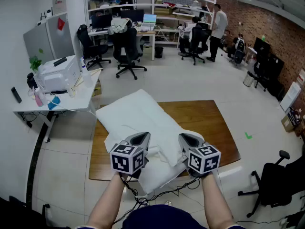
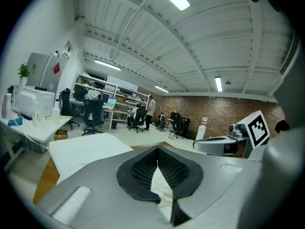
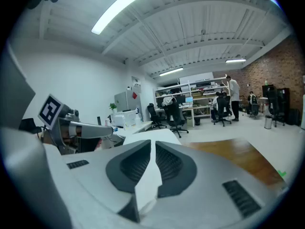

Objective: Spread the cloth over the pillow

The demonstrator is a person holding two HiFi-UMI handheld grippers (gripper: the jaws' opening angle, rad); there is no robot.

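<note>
Two grippers sit low over near edge of wooden counter [image 1: 209,123], side by side. On left gripper [image 2: 157,162], fingers pressed together, pinching fold of white cloth [image 2: 161,187]. On right gripper [image 3: 153,157], fingers nearly together, pinching another fold of same cloth. White pillow [image 1: 136,109] lies diagonally on counter, from far left corner toward near edge. Cloth bunched on pillow end at counter's near edge, between both grippers. Office chairs [image 1: 128,51] stand well beyond counter's far edge.

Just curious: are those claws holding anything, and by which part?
The white fabric cloth. The left gripper and right gripper each pinch it at its near end.
</note>
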